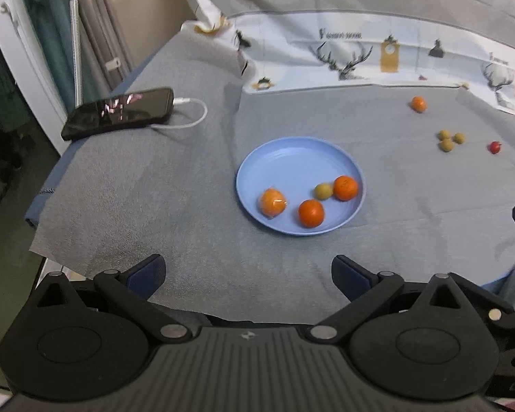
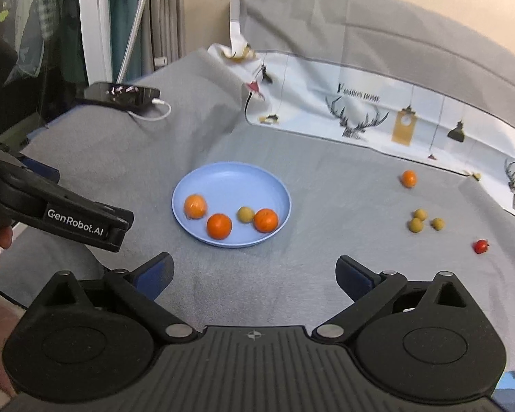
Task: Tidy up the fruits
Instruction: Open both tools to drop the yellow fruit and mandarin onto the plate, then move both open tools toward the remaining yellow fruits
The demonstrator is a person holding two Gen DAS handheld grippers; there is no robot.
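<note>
A blue plate [image 1: 292,151] [image 2: 223,175] on the grey cloth holds three oranges [image 1: 310,213] [image 2: 219,226] and one small green fruit [image 1: 323,191] [image 2: 245,214]. Loose on the cloth to the right lie an orange [image 1: 419,103] [image 2: 409,178], three small green fruits [image 1: 446,144] [image 2: 416,225] and a red fruit [image 1: 495,147] [image 2: 481,246]. My left gripper [image 1: 248,274] is open and empty, near the plate's front. My right gripper [image 2: 254,276] is open and empty, also short of the plate. The left gripper's body [image 2: 61,213] shows at the left of the right wrist view.
A black phone [image 1: 118,113] [image 2: 120,94] with a white cable [image 1: 189,116] lies at the table's far left corner. A patterned white cloth [image 1: 360,58] [image 2: 377,116] runs along the back. The table edge drops off at the left.
</note>
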